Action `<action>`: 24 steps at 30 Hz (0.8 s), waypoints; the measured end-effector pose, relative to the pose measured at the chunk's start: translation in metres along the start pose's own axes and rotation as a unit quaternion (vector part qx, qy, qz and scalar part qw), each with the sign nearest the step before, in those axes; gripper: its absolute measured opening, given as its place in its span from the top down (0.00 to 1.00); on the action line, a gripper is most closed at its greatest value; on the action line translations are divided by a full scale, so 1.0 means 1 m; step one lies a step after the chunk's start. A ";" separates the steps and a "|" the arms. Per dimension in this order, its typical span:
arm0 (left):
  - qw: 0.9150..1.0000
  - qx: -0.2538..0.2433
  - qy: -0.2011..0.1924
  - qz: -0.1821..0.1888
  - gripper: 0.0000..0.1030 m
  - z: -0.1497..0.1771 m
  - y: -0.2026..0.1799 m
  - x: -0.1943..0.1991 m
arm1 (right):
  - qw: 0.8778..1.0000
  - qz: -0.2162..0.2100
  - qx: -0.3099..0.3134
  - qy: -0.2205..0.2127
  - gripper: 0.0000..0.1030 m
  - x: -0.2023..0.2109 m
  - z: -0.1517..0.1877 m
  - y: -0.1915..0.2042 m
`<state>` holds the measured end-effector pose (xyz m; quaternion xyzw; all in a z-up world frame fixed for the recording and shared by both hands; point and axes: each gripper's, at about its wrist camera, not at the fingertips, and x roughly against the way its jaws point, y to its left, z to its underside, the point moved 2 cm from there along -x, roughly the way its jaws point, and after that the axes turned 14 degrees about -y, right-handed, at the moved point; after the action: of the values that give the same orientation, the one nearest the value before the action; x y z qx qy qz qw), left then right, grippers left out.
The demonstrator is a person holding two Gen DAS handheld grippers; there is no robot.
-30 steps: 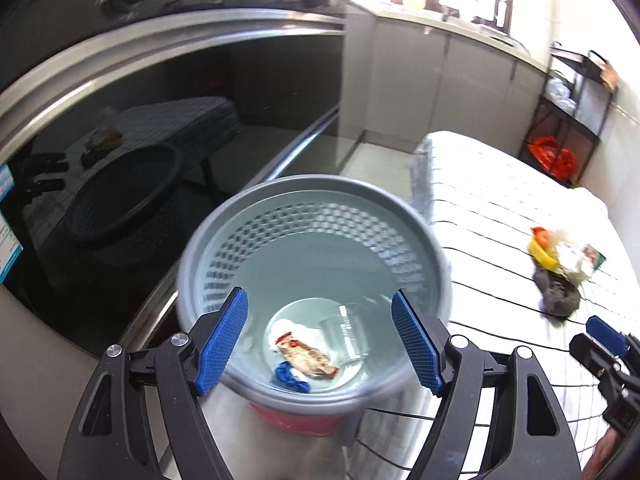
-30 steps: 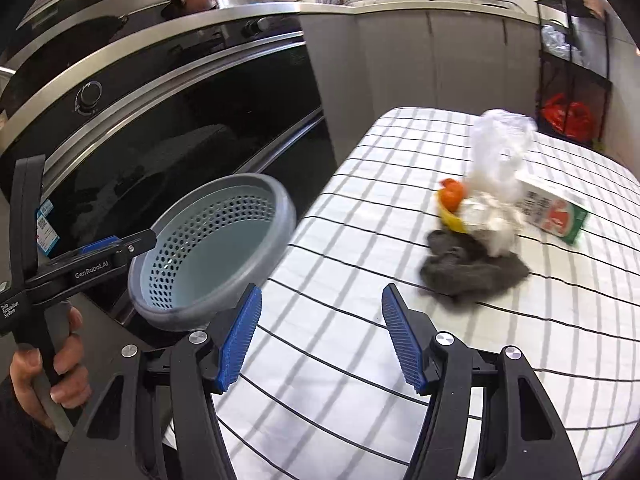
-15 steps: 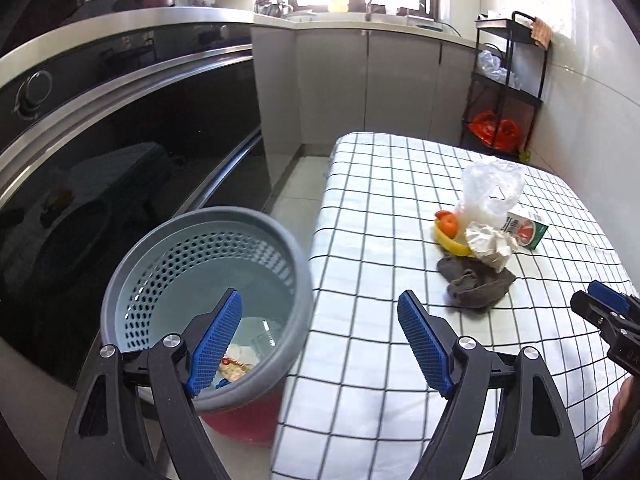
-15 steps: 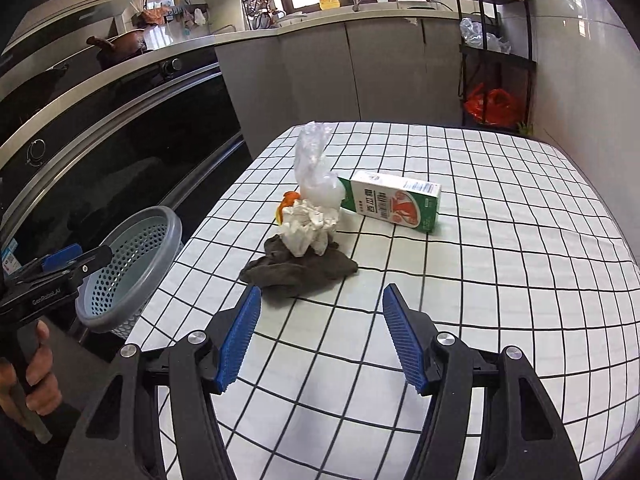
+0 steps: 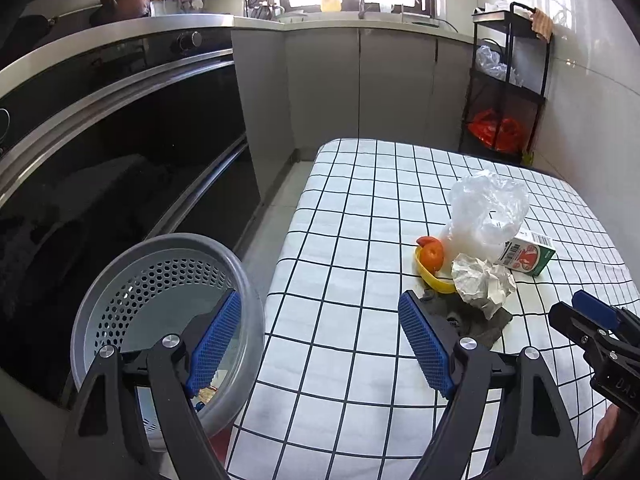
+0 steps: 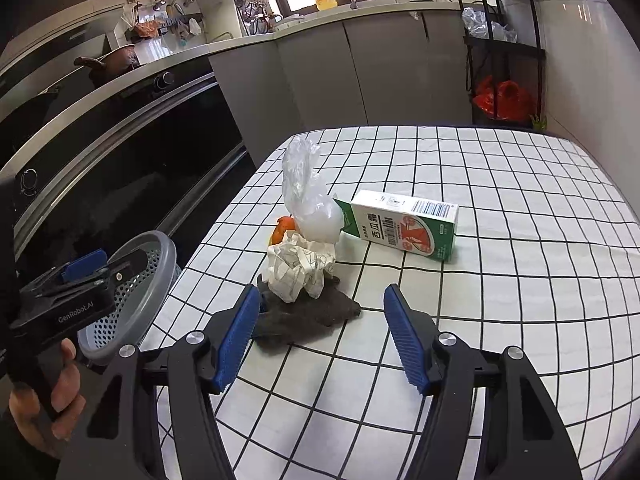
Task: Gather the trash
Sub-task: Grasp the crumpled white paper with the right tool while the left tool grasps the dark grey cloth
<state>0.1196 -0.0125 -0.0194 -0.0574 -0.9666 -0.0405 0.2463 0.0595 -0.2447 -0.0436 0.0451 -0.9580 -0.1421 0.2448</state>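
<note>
A pile of trash lies on the checked tablecloth [image 6: 520,280]: a clear plastic bag [image 6: 308,200], a green and white juice carton [image 6: 404,230], crumpled white paper [image 6: 298,268], a dark grey rag [image 6: 308,314] and orange and yellow peel [image 5: 432,266]. A grey perforated bin [image 5: 160,292] stands on the floor at the table's left edge, with some wrappers inside. My right gripper [image 6: 320,334] is open and empty, just short of the rag. My left gripper [image 5: 320,344] is open and empty over the table's left edge beside the bin.
A black oven front [image 5: 120,160] runs along the left. Grey cabinets [image 6: 360,72] stand behind the table. A black shelf rack [image 6: 504,52] with a red bag is at the back right by the wall.
Both grippers have swung right, away from the bin and toward the trash pile. The right gripper has come closer to the rag. Both stay open.
</note>
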 end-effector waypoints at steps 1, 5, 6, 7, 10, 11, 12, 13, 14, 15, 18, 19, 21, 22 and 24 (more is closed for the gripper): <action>1.000 0.002 0.004 0.001 0.23 0.001 0.000 -0.003 | 1.000 -0.001 -0.003 0.003 0.40 -0.004 0.001 0.000; 1.000 0.004 0.016 0.003 0.23 0.008 0.002 -0.013 | 1.000 -0.004 -0.010 0.011 0.40 -0.020 0.002 0.002; 1.000 0.003 0.017 0.002 0.23 0.009 0.003 -0.016 | 1.000 -0.006 -0.010 0.012 0.39 -0.023 0.002 0.004; 1.000 0.003 0.018 0.000 0.23 0.010 0.005 -0.017 | 1.000 -0.008 -0.011 0.012 0.38 -0.026 0.001 0.006; 1.000 0.004 0.021 -0.006 0.23 0.011 0.009 -0.022 | 1.000 -0.015 -0.011 0.015 0.36 -0.037 0.001 0.013; 1.000 0.004 0.022 -0.006 0.23 0.012 0.010 -0.024 | 1.000 -0.015 -0.009 0.016 0.36 -0.041 0.000 0.016; 1.000 0.004 0.023 -0.007 0.23 0.012 0.011 -0.026 | 1.000 -0.013 -0.009 0.016 0.36 -0.045 0.000 0.018; 1.000 0.004 0.023 -0.008 0.23 0.012 0.011 -0.027 | 1.000 -0.012 -0.009 0.019 0.36 -0.050 0.000 0.020; 1.000 0.006 0.026 -0.007 0.23 0.013 0.012 -0.028 | 1.000 -0.011 -0.011 0.021 0.36 -0.054 0.000 0.022; 1.000 0.007 0.028 -0.005 0.23 0.013 0.013 -0.029 | 1.000 -0.010 -0.013 0.024 0.36 -0.058 0.000 0.022; 0.999 0.008 0.032 -0.004 0.23 0.015 0.013 -0.031 | 0.999 -0.005 -0.015 0.032 0.36 -0.069 0.002 0.025; 0.999 0.007 0.034 -0.003 0.23 0.016 0.013 -0.031 | 0.999 -0.004 -0.015 0.033 0.36 -0.072 0.003 0.026; 0.999 0.007 0.038 -0.001 0.23 0.017 0.013 -0.032 | 0.999 -0.002 -0.016 0.037 0.36 -0.077 0.004 0.026; 0.999 0.007 0.040 0.000 0.23 0.018 0.013 -0.033 | 0.999 -0.003 -0.018 0.037 0.36 -0.079 0.004 0.027; 0.999 0.007 0.042 0.004 0.23 0.020 0.012 -0.033 | 0.999 -0.002 -0.019 0.037 0.36 -0.083 0.005 0.027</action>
<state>0.1406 -0.0012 -0.0519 -0.0572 -0.9554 -0.0349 0.2876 0.1294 -0.2051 -0.0776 0.0481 -0.9453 -0.1592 0.2808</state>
